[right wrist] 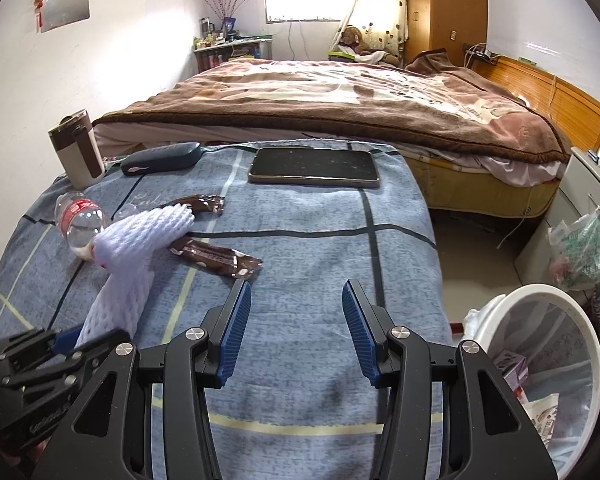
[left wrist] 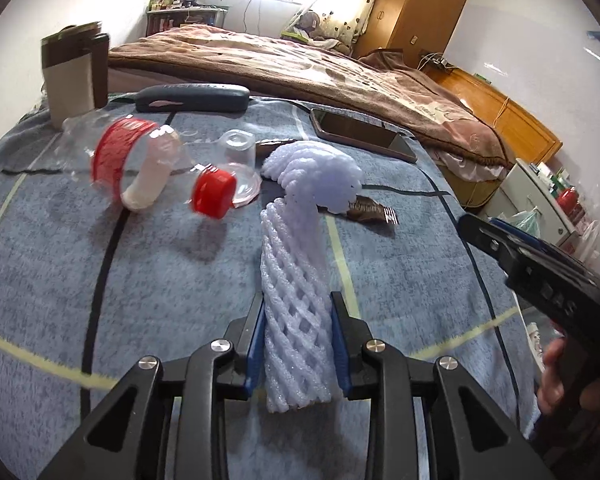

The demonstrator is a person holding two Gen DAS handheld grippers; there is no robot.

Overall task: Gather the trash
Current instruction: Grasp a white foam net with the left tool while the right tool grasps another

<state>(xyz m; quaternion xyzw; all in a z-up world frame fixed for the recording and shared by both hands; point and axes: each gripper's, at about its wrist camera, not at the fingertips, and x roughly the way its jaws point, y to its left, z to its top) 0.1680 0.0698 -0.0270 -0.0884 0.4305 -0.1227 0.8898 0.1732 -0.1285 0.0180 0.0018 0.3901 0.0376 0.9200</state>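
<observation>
A white foam fruit net (left wrist: 296, 280) lies on the blue checked cloth (left wrist: 160, 280), and my left gripper (left wrist: 298, 312) is shut on its near end. The net (right wrist: 136, 248) also shows at the left of the right wrist view, with the left gripper (right wrist: 66, 340) on it. A crushed clear bottle (left wrist: 140, 160) with a red label and red cap lies to the left, a clear plastic cup (left wrist: 242, 164) behind it. Two brown wrappers (right wrist: 216, 258) (right wrist: 198, 204) lie near the net. My right gripper (right wrist: 296, 308) stands open over bare cloth with nothing between its fingers.
A phone (right wrist: 314, 168), a dark glasses case (right wrist: 162, 158) and a brown-and-white mug (right wrist: 78, 148) sit at the cloth's far side. A white trash bin (right wrist: 540, 364) with litter inside stands on the floor at the right. A bed (right wrist: 340, 100) lies beyond.
</observation>
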